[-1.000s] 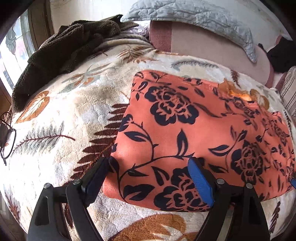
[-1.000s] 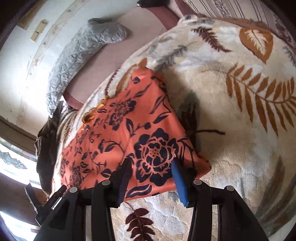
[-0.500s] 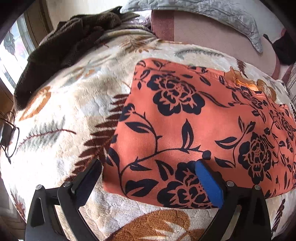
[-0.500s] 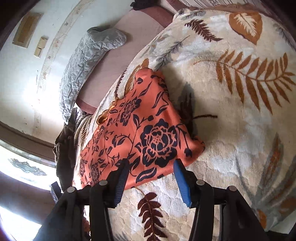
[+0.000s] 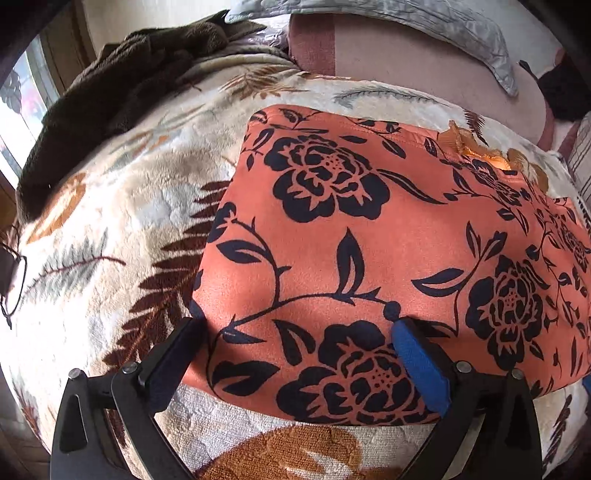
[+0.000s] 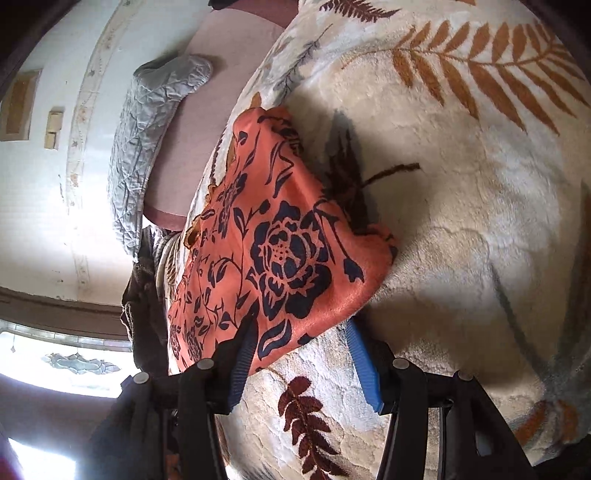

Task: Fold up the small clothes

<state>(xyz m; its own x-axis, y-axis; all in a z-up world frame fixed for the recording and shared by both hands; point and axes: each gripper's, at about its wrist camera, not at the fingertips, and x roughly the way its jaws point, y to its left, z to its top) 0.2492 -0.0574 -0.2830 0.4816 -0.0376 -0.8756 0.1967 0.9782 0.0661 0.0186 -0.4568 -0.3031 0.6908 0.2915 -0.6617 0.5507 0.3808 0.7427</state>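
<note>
My left gripper point(image 5: 295, 328) has its jaws spread wide, nothing clamped. The orange floral garment point(image 5: 369, 229) lies flat and folded on the leaf-print blanket point(image 5: 110, 229) of the bed, and my left jaws straddle its near left corner: the black finger sits just off the cloth's left edge, and the blue pad point(image 5: 421, 365) rests over the fabric's near edge. No pinch visible.

My right gripper point(image 6: 301, 332) has its jaws parted about halfway, not gripping. In the right wrist view the orange floral garment point(image 6: 280, 251) lies on the blanket point(image 6: 461, 184), and its near right corner sits between my jaws. The left pad overlaps the cloth's near edge; the blue pad point(image 6: 364, 365) stands clear beside the edge, over blanket. I cannot tell whether the left pad touches the cloth.

The garment's far edge shows a frilled orange trim point(image 5: 476, 151). A dark brown fleece throw point(image 5: 122, 85) is bunched at the far left of the bed. A grey quilted pillow point(image 5: 461, 33) lies along the head, on a mauve sheet point(image 5: 406, 59). Eyeglasses point(image 5: 13, 280) sit at the left edge of the blanket.
</note>
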